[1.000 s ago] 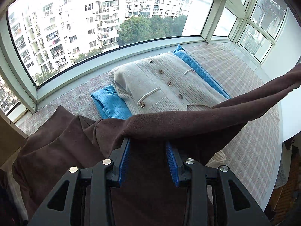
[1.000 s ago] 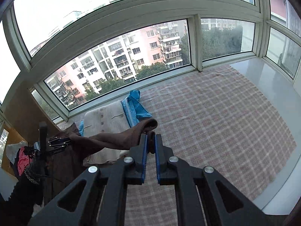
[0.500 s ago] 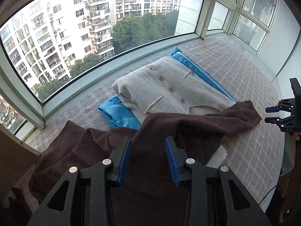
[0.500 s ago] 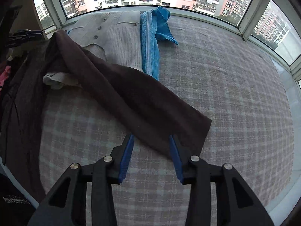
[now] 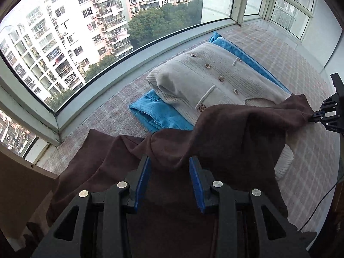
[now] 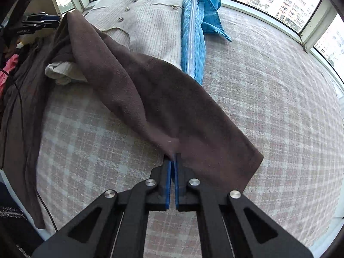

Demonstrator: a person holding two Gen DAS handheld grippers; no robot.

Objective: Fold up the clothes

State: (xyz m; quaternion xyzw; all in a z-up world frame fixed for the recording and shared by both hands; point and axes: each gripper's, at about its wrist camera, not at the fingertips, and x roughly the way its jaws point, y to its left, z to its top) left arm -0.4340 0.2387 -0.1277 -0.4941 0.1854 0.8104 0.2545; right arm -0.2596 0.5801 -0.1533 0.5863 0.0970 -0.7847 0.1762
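A dark brown garment [image 5: 225,133] lies stretched across the plaid-covered window seat, draped over the near edge of a folded cream cardigan [image 5: 206,81]. My left gripper [image 5: 169,163] is open, its blue pads on either side of a raised fold of the brown cloth. My right gripper [image 6: 172,155] is shut on the brown garment [image 6: 150,90] at its near edge; it also shows at the right of the left wrist view [image 5: 311,119], pinching the cloth's far end. The left gripper shows at the top left of the right wrist view [image 6: 51,20].
The cream cardigan [image 6: 148,21] lies on a folded blue garment [image 6: 193,43] near the curved window [image 5: 107,32]. The plaid cover [image 6: 268,107] stretches to the right. A black cable [image 6: 19,107] and pink cloth [image 6: 8,68] lie at the left edge.
My right gripper let go of the brown cloth, came down with jaws open, then closed on its near edge. My left gripper stayed open and moved slightly.
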